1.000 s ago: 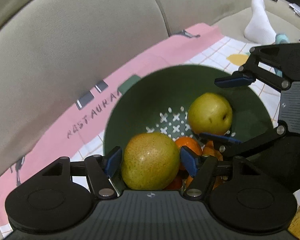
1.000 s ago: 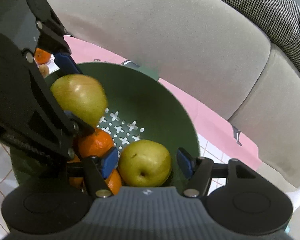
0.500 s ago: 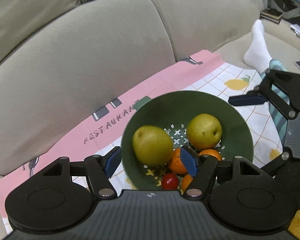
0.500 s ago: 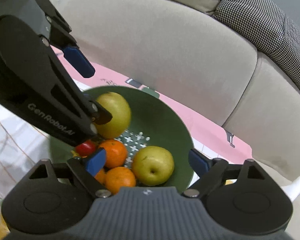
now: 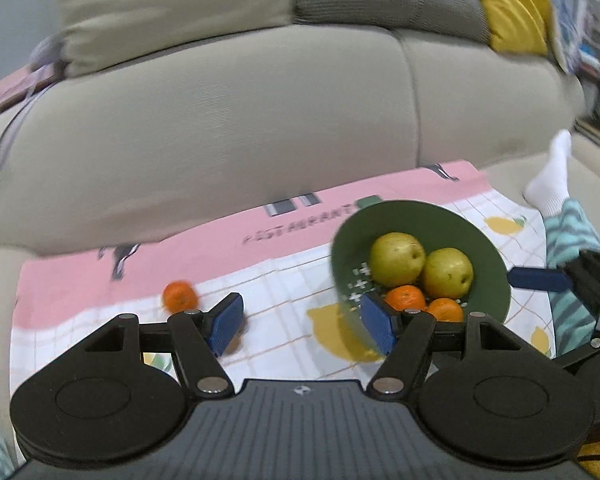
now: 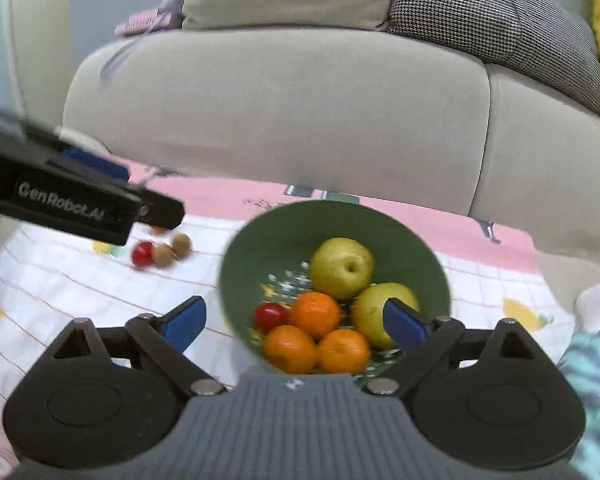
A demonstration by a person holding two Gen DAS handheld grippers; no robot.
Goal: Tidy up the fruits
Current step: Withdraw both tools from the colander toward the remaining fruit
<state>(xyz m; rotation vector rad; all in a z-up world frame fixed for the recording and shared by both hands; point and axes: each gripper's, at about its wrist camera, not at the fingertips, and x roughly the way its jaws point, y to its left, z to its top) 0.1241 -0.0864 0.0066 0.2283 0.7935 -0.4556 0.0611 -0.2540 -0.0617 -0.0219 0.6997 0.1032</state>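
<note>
- Landmark: green colander bowl [image 6: 420, 248] on the printed cloth [image 5: 292, 280] spread over the sofa seat [image 5: 220, 120].
- In the bowl: two pears [image 6: 341, 268], three mandarins [image 6: 315, 314], one cherry tomato [image 6: 269, 316].
- Loose fruit is still outside the bowl, all on its left side: one mandarin [image 5: 180, 296] in the left wrist view; in the right wrist view a red tomato [image 6: 142, 253] and two small brown round fruits [image 6: 163, 255], close together, well apart from the bowl.
- Left tool [image 5: 302, 322]: jaws spread, nothing between the pads. It hangs left of the bowl, and the loose mandarin lies just beyond its left finger [image 5: 224, 322]. Judged the nearer tool for the loose pieces.
- Right tool [image 6: 296, 322]: jaws spread, empty, looking over the bowl's near rim. Its jaws have just been opening; no fruit is between them now.
- Round fruit has no long axis, so approach angle matters little. Rolling on the soft cloth is the likely risk.
- Versus a second ago: both tools were low inside the bowl, each with a pear between its pads. Both pears now rest side by side in the bowl, and both views have pulled back and up, the bowl smaller in frame.
</note>
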